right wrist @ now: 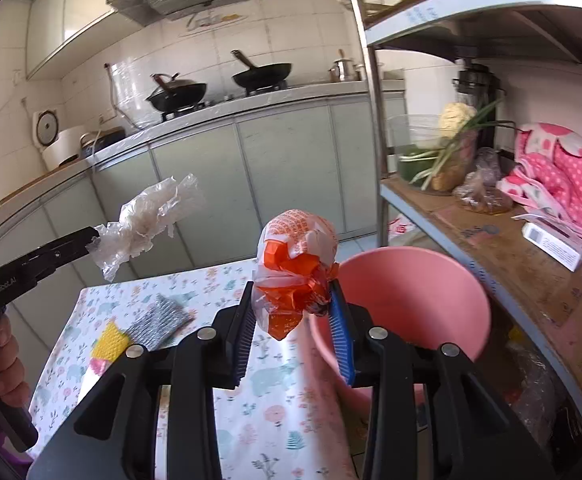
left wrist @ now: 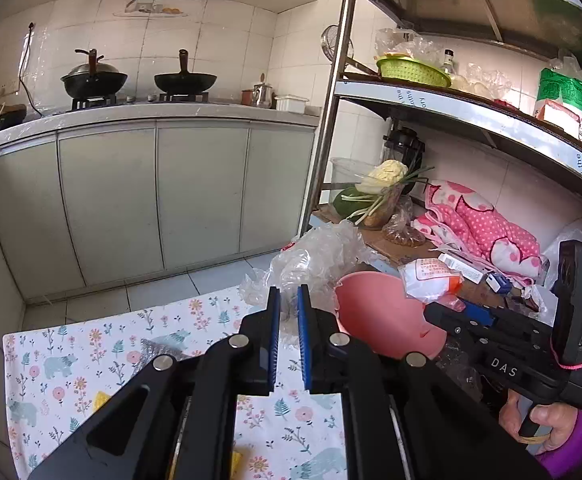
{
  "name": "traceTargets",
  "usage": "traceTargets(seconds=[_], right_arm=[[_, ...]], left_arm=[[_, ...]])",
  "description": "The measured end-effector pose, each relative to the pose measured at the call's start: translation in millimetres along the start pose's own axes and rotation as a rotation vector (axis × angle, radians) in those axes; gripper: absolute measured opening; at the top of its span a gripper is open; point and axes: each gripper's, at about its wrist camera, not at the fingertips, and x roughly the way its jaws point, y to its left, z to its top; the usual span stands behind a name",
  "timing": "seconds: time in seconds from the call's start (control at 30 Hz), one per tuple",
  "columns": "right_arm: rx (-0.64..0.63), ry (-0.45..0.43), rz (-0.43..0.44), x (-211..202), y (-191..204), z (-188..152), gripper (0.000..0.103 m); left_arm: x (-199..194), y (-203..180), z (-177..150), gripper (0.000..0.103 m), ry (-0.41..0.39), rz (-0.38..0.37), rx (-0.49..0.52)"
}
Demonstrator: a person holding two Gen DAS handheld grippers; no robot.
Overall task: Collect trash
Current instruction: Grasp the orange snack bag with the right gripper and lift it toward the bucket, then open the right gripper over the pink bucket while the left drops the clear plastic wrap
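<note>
My left gripper (left wrist: 289, 294) is shut on a crumpled clear plastic bag (left wrist: 315, 258) and holds it in the air above the table; the bag also shows in the right wrist view (right wrist: 151, 220), hanging from the left gripper (right wrist: 93, 238). My right gripper (right wrist: 293, 294) is shut on a crumpled orange-and-white wrapper (right wrist: 297, 256), held just left of the rim of a pink bucket (right wrist: 411, 300). In the left wrist view the right gripper (left wrist: 437, 300) holds the wrapper (left wrist: 429, 276) over the pink bucket (left wrist: 375, 312).
A floral tablecloth (left wrist: 91, 360) covers the table. A grey scouring pad (right wrist: 159, 320) and a yellow sponge (right wrist: 109, 340) lie on it. A metal shelf rack (left wrist: 411, 92) with vegetables, a pink cloth and boxes stands on the right. Kitchen cabinets (left wrist: 151, 196) are behind.
</note>
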Motion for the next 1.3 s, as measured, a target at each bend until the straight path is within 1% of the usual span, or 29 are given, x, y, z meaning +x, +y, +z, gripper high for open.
traceTargets(seconds=[0.13,0.3,0.43,0.53,0.7,0.87,1.17,1.3], right_arm=[[0.036,-0.009,-0.039,-1.7,-25.9,0.3,0.036],[0.065,-0.007,-0.069,3.5,-47.1,-0.3,0.036],[0.082,-0.007,-0.089,10.6,-58.7,-0.5,0.036],[0.082,-0.002,-0.1,16.1,-63.3,-1.4,0.036],[0.094,0.018,-0.115,28.6,-72.9,-3.6,0.036],[0.111,0.05,-0.133,43.6,-83.3,-7.6,0.036],[0.128,0.109,-0.158,69.4,-95.3,-17.0,0.036],[0.134,0.134,-0.158,79.7,-96.8,-20.6,0.036]], left_arm=[[18.6,-27.2,8.8,0.008,0.004,-0.035,0.03],[44.7,-54.6,18.6,0.008,0.014,-0.08,0.055],[64.9,-71.2,27.1,0.008,0.004,-0.097,0.066],[81.5,-80.1,28.4,0.008,0.018,-0.115,0.063],[105.6,-98.3,23.1,0.008,0.046,-0.129,0.1],[127.3,-106.9,14.7,0.008,0.084,-0.127,0.115],[166.2,-105.3,-0.5,0.008,0.177,-0.088,0.131],[177.5,-105.9,-8.5,0.008,0.214,-0.085,0.142]])
